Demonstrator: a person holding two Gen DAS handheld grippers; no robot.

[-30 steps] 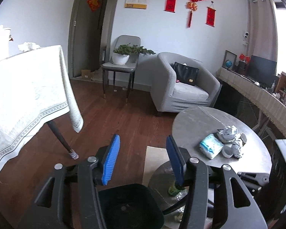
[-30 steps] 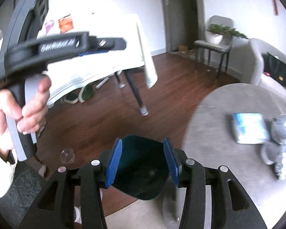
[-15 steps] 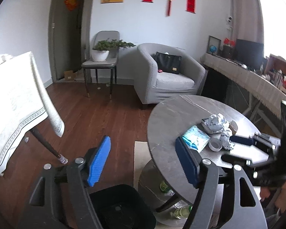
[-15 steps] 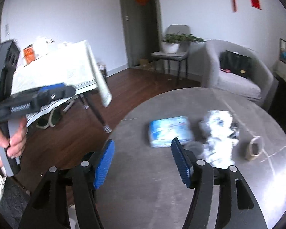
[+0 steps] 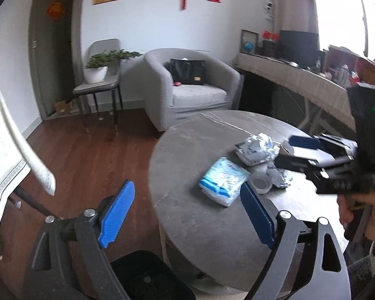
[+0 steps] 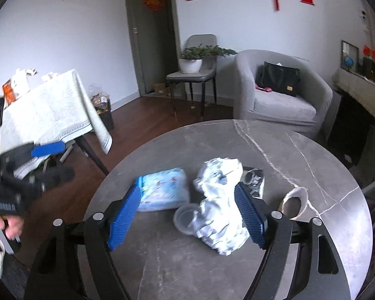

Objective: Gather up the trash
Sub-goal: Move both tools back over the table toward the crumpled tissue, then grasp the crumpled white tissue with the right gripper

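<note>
On the round grey table (image 6: 312,175) lie crumpled white paper (image 6: 220,205), a blue tissue pack (image 6: 162,190), a clear plastic cup (image 6: 185,217), a dark wrapper (image 6: 253,177) and a tape roll (image 6: 293,202). My right gripper (image 6: 187,215) is open, its blue pads either side of the paper and cup, just above the table. My left gripper (image 5: 185,215) is open and empty at the table's left edge, above a black bin (image 5: 150,280). The tissue pack (image 5: 223,180) and paper (image 5: 260,147) show there too, with the right gripper (image 5: 300,152) over them.
A grey armchair (image 6: 282,95) with a black bag stands behind the table. A chair with a potted plant (image 6: 195,60) is by the door. A table with a white cloth (image 6: 45,115) stands left. A cluttered sideboard (image 5: 300,80) runs along the right wall.
Both grippers have opened wider. My right gripper has swung from the bin over the table to the crumpled paper. My left gripper has turned right toward the table.
</note>
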